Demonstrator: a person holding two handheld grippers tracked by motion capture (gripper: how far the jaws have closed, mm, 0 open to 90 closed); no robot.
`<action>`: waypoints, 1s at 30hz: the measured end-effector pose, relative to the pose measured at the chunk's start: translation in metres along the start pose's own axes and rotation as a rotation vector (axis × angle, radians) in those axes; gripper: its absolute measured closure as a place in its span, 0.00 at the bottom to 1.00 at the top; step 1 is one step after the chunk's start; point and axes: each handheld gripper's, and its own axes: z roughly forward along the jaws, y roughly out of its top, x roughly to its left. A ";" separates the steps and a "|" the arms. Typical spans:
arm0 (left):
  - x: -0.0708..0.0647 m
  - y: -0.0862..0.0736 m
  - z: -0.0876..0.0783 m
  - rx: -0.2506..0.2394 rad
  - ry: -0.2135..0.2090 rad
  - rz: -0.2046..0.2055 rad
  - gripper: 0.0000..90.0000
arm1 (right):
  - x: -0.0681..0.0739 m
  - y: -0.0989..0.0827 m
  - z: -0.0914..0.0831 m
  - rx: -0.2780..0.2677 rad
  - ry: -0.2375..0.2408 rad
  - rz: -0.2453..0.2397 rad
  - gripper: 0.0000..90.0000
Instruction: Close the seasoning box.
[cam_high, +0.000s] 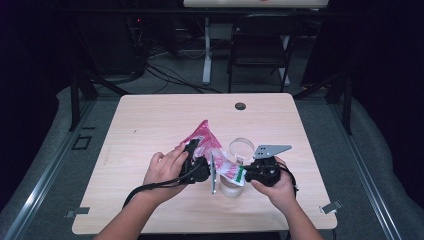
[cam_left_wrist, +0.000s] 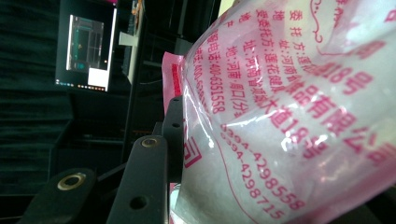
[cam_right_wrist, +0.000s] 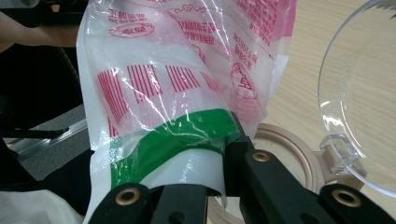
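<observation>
While both grippers' fingers pinch pink bag (cam_high: 205, 140) w/ white powder, over clear jar (cam_high: 233, 186), lid (cam_high: 241, 148) open

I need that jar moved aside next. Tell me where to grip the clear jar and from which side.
Probably grip the jar across its round wall, coming level from the person's side. The bag hangs over the mouth, and the open lid stands at the far side, blocking the top.

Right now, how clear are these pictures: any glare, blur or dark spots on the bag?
High view: table evenly lit, room behind dark, bag small. Left gripper view: bag very close, print soft, glare streaks. Right gripper view: bag sharp, light sheen on its creases.
</observation>
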 end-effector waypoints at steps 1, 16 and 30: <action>0.000 -0.001 0.001 -0.006 0.003 -0.002 0.75 | 0.000 0.000 0.000 0.001 0.002 -0.002 1.00; -0.007 -0.010 0.004 0.007 -0.037 -0.077 0.75 | 0.000 0.005 0.001 -0.008 0.004 -0.010 1.00; -0.015 -0.015 0.005 0.001 -0.064 -0.136 0.76 | 0.001 0.006 0.001 -0.017 -0.003 -0.011 1.00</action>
